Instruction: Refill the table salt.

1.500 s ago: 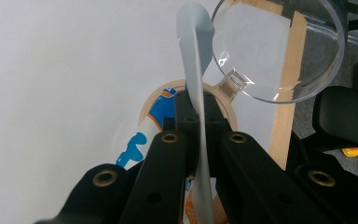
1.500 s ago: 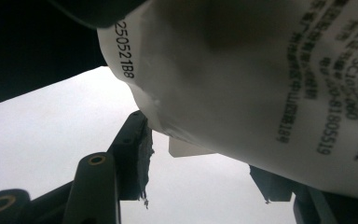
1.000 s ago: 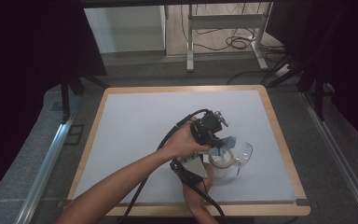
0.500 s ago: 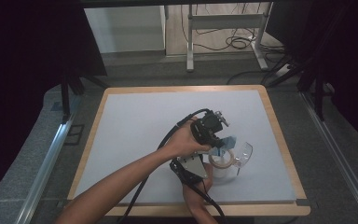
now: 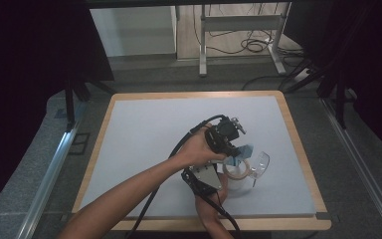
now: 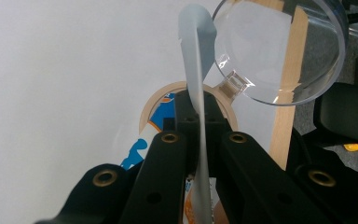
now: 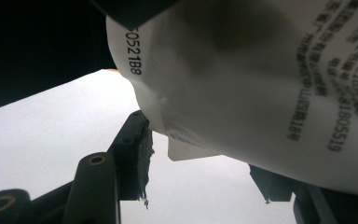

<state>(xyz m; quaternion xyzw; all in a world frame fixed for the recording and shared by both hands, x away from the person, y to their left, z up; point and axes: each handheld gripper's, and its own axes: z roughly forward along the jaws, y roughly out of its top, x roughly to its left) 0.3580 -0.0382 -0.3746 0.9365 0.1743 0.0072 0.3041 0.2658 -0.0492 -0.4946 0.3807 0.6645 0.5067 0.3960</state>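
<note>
Packet between left tongs — pinched

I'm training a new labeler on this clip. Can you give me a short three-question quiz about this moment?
1. True or false: the left gripper pinches a thin foil lid.
2. What does the right gripper hold: (a) a white printed cup, (b) a spoon, (c) nothing?
3. What clear thing hangs open beside the cup's rim?

Key: 1 true; 2 a; 3 a clear plastic cover.
</note>
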